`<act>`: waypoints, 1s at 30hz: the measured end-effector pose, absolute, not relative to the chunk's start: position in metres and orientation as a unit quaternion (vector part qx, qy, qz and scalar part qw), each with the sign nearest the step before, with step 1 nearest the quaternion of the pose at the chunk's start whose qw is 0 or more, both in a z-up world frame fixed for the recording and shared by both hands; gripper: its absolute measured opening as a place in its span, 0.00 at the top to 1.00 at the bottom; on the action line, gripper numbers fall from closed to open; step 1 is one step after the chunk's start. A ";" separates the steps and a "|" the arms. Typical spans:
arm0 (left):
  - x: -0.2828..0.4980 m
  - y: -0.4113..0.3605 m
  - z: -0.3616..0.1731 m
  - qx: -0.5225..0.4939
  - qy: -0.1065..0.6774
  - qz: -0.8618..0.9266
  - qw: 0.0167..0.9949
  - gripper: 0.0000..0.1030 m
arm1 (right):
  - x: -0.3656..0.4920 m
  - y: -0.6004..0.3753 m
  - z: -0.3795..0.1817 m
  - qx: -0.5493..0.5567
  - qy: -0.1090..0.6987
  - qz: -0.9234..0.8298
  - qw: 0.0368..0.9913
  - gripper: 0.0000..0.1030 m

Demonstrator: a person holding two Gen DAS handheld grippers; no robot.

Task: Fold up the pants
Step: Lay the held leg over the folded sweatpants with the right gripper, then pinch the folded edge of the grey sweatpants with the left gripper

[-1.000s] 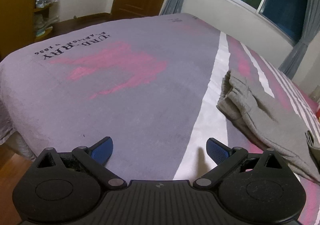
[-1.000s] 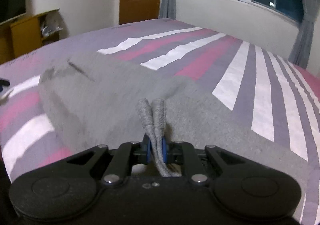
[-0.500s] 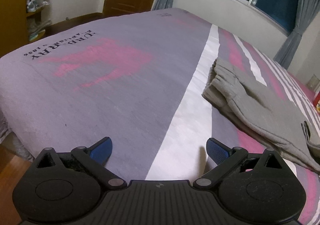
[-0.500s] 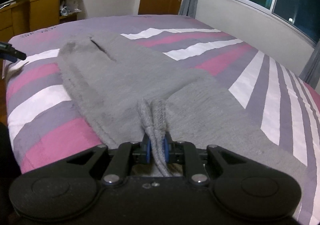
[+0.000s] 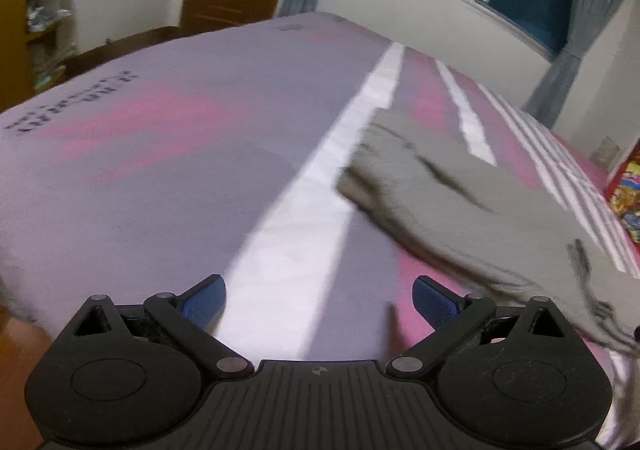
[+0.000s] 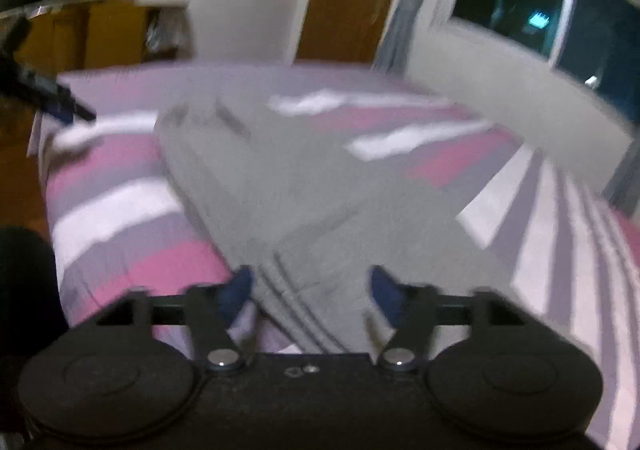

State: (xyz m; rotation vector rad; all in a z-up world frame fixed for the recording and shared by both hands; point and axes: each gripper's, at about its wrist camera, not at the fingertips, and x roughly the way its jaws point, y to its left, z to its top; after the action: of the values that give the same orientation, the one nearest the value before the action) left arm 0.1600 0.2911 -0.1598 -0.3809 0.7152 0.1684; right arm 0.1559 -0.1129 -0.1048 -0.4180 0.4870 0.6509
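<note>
- The right claw [image 6: 312,292] is opening its jaws over the near end of the pants [image 6: 280,185]; stacked grey edges are lying between the blue pads [image 6: 240,286], but nothing is pressing on them, so the cloth seems to be resting on the bed [image 6: 120,209] by its own weight.
- Letting go here makes sense if the fold is judged laid: the layered hems are sitting one over another at the bed's near edge, with the rest running away toward the window [image 6: 560,9].
- The left claw [image 5: 318,296] is standing wide and empty, hovering over bare sheet beside the pants [image 5: 460,193], well clear of the cloth; it is probably waiting for the next grasp.
- In the right view, the left claw's tip [image 6: 60,105] is poking in at the far left, apart from the pants.
- The pants are a soft, thick grey knit, matte and slightly fuzzy, lying as a long band with a dark slit like a pocket near the far end.
- The bed cover is smooth and flat, striped in white, pink and grey-purple, so the limp fabric should slide easily on it.
- Both views are blurred, so fine creases are hard to read.
</note>
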 end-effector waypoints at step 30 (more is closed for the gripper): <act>0.270 0.063 -0.227 -0.456 0.442 -0.203 0.745 0.81 | 0.147 -0.309 -0.120 0.095 0.270 0.061 0.956 0.58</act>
State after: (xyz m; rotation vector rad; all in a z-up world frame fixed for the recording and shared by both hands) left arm 0.2698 0.0628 -0.2266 -0.9985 0.9683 -0.4454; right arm 0.1473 -0.3092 -0.1200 0.1927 0.5484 0.1243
